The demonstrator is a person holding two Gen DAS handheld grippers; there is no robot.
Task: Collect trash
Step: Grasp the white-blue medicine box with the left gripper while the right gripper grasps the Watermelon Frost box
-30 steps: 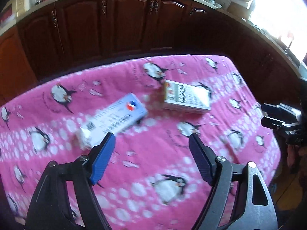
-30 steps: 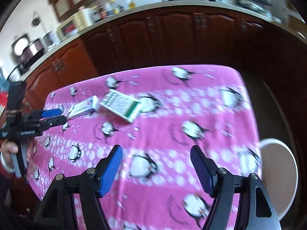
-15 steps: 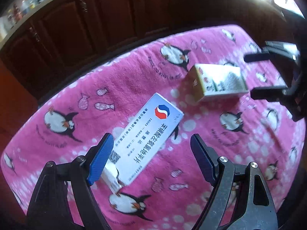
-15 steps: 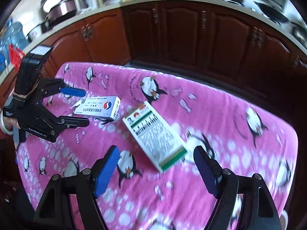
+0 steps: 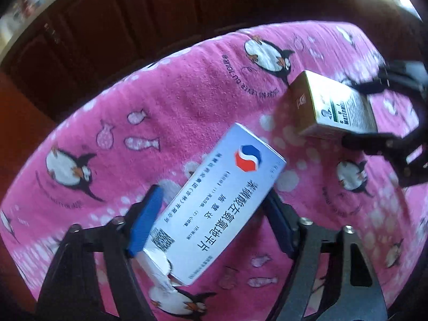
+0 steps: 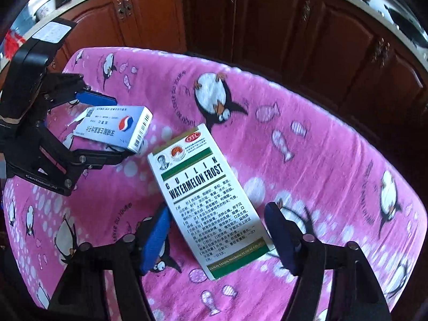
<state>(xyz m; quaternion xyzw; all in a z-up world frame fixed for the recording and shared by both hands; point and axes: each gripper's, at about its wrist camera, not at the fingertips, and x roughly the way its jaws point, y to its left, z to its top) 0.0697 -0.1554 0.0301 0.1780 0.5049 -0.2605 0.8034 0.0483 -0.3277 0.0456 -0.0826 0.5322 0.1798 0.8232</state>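
A blue-and-white medicine box (image 5: 214, 203) with a torn end flap lies on the pink penguin cloth (image 5: 174, 107). My left gripper (image 5: 211, 224) is open with its blue pads on either side of the box. It also shows in the right wrist view (image 6: 115, 128). A white-and-green "Watermelon Frost" box (image 6: 206, 200) lies flat nearby. My right gripper (image 6: 216, 238) is open and straddles its near end. The same box shows in the left wrist view (image 5: 334, 107).
Dark wooden cabinets (image 6: 267, 21) run close behind the table under a countertop with pots. The cloth's far edge (image 5: 187, 50) drops off toward the cabinets.
Both grippers have moved forward and down onto the table. Each box now sits between its gripper's pads, and the left pads stand narrower than before.
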